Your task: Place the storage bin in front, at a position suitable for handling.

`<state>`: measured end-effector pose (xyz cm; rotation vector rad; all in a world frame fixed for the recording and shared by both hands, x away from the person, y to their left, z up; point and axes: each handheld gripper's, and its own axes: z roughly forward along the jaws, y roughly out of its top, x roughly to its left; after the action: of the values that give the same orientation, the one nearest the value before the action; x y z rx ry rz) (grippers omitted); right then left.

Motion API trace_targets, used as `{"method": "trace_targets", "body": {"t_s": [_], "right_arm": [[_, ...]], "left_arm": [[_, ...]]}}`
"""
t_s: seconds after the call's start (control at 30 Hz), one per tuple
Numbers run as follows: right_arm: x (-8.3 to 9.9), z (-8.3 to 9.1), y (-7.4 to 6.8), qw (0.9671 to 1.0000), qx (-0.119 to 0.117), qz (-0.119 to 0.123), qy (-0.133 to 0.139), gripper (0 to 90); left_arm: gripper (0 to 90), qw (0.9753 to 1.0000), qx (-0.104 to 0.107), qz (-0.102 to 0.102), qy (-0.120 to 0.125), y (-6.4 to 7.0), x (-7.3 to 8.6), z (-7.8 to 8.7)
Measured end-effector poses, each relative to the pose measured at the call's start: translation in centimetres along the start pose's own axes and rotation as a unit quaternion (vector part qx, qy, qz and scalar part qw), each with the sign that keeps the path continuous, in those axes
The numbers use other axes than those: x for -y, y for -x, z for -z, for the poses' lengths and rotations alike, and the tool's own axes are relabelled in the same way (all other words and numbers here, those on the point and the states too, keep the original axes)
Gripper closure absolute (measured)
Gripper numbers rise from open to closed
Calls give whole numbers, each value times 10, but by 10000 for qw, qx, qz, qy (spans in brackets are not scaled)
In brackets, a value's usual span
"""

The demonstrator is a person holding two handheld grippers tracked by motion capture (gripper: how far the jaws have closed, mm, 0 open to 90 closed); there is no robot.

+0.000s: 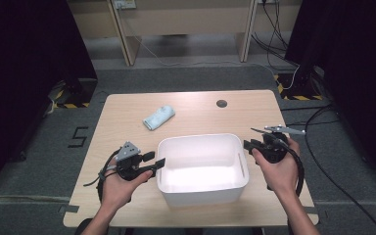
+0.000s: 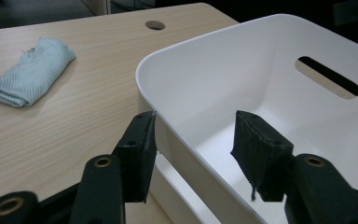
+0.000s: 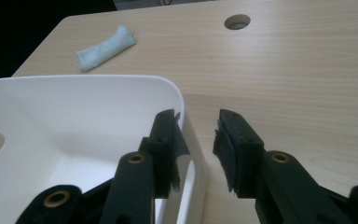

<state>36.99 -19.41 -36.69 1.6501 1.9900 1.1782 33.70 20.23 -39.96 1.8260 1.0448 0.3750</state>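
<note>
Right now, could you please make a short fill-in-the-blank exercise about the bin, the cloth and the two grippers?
1. The white bin on the table has nothing ____ it.
2. The folded cloth lies ____ the bin, on the wood.
3. The left gripper has its jaws ____, one on each side of the bin's wall.
4. The right gripper straddles the bin's ____.

Missing words: inside; outside; open; rim

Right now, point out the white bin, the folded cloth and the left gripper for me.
white bin (image 1: 235, 142): high view, far right corner of its rim.
folded cloth (image 1: 158, 117): high view, middle of the fold.
left gripper (image 2: 193, 140): left gripper view, midway between its open fingertips, straddling the bin's wall.
</note>
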Motion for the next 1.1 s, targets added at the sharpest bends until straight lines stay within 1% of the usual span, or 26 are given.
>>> {"method": "trace_targets", "body": {"t_s": [0.03, 0.07, 0.13, 0.17, 0.2, 0.23, 0.27, 0.3, 0.33, 0.37, 0.43, 0.47, 0.53, 0.57, 0.63, 0.73, 0.77, 0.8, 0.83, 0.87, 0.97, 1.07, 1.1], "right_arm": [[0, 0, -1, 10000, -22, 0, -18, 679], [2, -1, -5, 9999, -79, 81, -80, 683], [2, -1, -6, 9998, -93, 106, -100, 686], [3, -2, -10, 9995, -120, 165, -222, 696], [3, -2, -10, 9995, -120, 165, -222, 696], [5, -5, -14, 9985, -101, 269, -465, 731], [5, -5, -14, 9985, -101, 269, -465, 731], [7, -9, -17, 9969, 61, 403, -676, 771], [7, -11, -18, 9962, 108, 419, -750, 793], [7, -13, -18, 9958, 134, 418, -804, 803], [7, -14, -18, 9956, 151, 427, -822, 804], [7, -16, -18, 9954, 176, 345, -874, 812], [6, -17, -18, 9953, 213, 341, -878, 817], [5, -18, -20, 9950, 318, 378, -869, 825], [5, -19, -21, 9950, 343, 380, -860, 829], [1, -23, -20, 9957, 450, 233, -773, 842], [0, -25, -19, 9958, 480, 216, -743, 844], [0, -25, -19, 9958, 480, 216, -743, 844], [-2, -28, -18, 9958, 549, 182, -708, 846], [-2, -28, -18, 9958, 549, 182, -708, 846], [-11, -37, -16, 9957, 653, 71, -659, 843], [-15, -42, -14, 9956, 681, 64, -635, 840], [-19, -46, -12, 9952, 751, 75, -618, 840]], "left_arm": [[494, 10000, -32, -7, -33, 0, 0, -2], [512, 10000, -57, -23, -55, 0, 0, -3], [524, 9999, -88, -12, -93, 1, -1, -4], [548, 9998, -133, 0, -139, 0, -1, -6], [553, 9998, -133, 0, -139, 0, -1, -6], [565, 9996, -182, -31, -198, 0, -1, -8], [578, 9996, -182, -31, -198, 0, -1, -8], [587, 9996, -149, -11, -237, 0, -1, -10], [592, 9995, -174, -32, -246, 1, -1, -11], [592, 9995, -201, -48, -257, 1, -2, -11], [597, 9993, -239, -69, -264, 1, -3, -12], [606, 9992, -269, -66, -285, 1, -4, -13], [605, 9992, -276, -52, -280, 0, -5, -14], [606, 9991, -281, -40, -300, -1, -6, -16], [609, 9989, -325, -58, -321, -2, -8, -18], [616, 9983, -412, -149, -375, -3, -13, -24], [619, 9982, -429, -146, -391, -5, -17, -29], [623, 9982, -429, -146, -391, -5, -17, -29], [628, 9979, -448, -178, -440, -10, -23, -36], [633, 9979, -448, -178, -440, -10, -23, -36], [652, 9977, -459, -161, -475, -20, -34, -47], [660, 9977, -461, -183, -462, -30, -42, -60], [663, 9976, -465, -215, -471, -33, -47, -66]]}}
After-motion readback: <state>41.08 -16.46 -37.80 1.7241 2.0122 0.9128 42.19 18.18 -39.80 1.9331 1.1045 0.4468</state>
